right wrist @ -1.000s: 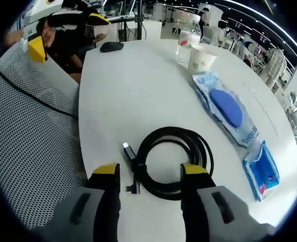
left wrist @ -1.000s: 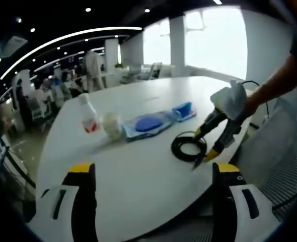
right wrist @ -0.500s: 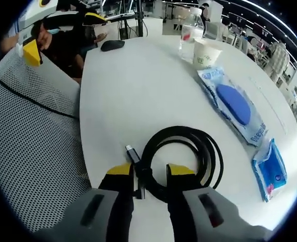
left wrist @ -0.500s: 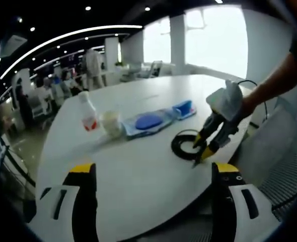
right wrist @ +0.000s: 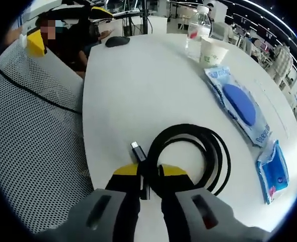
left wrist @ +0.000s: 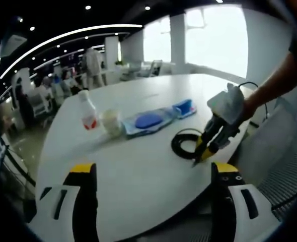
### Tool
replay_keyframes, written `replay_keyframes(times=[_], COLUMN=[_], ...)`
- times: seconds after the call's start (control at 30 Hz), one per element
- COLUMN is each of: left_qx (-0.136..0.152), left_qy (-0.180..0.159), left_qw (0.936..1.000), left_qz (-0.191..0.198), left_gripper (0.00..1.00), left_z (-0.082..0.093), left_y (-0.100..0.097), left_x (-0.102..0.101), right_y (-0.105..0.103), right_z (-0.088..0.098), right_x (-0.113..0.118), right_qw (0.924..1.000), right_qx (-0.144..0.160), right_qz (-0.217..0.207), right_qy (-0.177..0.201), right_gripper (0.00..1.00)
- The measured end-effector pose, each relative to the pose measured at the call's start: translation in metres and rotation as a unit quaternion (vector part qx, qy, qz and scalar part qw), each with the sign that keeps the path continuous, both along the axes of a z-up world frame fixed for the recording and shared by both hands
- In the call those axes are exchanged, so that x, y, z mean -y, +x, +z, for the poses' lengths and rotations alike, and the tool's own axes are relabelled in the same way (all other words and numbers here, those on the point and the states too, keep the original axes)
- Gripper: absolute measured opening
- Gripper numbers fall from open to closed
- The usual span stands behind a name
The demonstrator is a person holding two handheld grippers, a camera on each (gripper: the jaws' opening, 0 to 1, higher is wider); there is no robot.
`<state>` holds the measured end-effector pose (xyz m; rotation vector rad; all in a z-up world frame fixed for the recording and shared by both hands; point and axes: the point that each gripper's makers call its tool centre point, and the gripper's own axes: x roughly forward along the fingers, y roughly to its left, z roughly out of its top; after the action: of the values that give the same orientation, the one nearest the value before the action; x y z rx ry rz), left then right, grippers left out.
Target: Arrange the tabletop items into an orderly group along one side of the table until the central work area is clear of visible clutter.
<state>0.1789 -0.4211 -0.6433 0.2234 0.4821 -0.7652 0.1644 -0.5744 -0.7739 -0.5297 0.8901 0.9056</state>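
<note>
— Where is your left gripper view?
— You hold it low at the tabletop (left wrist: pixel 138 166) edge, looking across.
— The right?
— Close above the coiled cable (right wrist: pixel 191 159); your views share it and the tabletop.

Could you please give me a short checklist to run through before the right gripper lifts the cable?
1. Right gripper closed on the cable: ok, its jaws pinch the near side of the coil by the plug.
2. Coil tidy enough to lift whole: cannot tell, no tie shows and the plug end sticks out loose.
3. Left gripper out of the way: ok, open, holding nothing, hovering short of the cable.
4. Nearby items clear of the cable: ok, the long pouch and small pouch lie apart from it.
5. Cup and bottle upright: ok, standing together at the far edge.
</note>
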Motion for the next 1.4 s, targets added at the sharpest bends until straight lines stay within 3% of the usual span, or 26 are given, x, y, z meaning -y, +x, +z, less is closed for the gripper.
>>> replay_keyframes(times=[0.07, 0.37, 0.8, 1.4], left_qx=[-0.001, -0.002, 0.0, 0.001], left_qy=[0.0, 0.003, 0.005, 0.001], left_qw=[1.0, 1.0, 1.0, 1.0], left_qz=[-0.001, -0.001, 0.001, 0.002], left_gripper=[0.9, 0.9, 0.9, 0.9], left_z=[-0.001, -0.002, -0.002, 0.0], left_y=[0.0, 0.0, 0.001, 0.0], left_x=[0.0, 0.0, -0.001, 0.0], right_y=[-0.001, -0.003, -0.004, 0.0], right_z=[0.0, 0.0, 0.004, 0.033], right_x=[-0.002, -0.003, -0.006, -0.003], right_qw=[0.9995, 0.9977, 0.9956, 0.9932], right_qx=[0.01, 0.045, 0.07, 0.098], right_qz=[0.028, 0.052, 0.062, 0.063], right_qy=[-0.001, 0.004, 0.003, 0.012], right_gripper=[0.12, 0.09, 0.08, 0.07])
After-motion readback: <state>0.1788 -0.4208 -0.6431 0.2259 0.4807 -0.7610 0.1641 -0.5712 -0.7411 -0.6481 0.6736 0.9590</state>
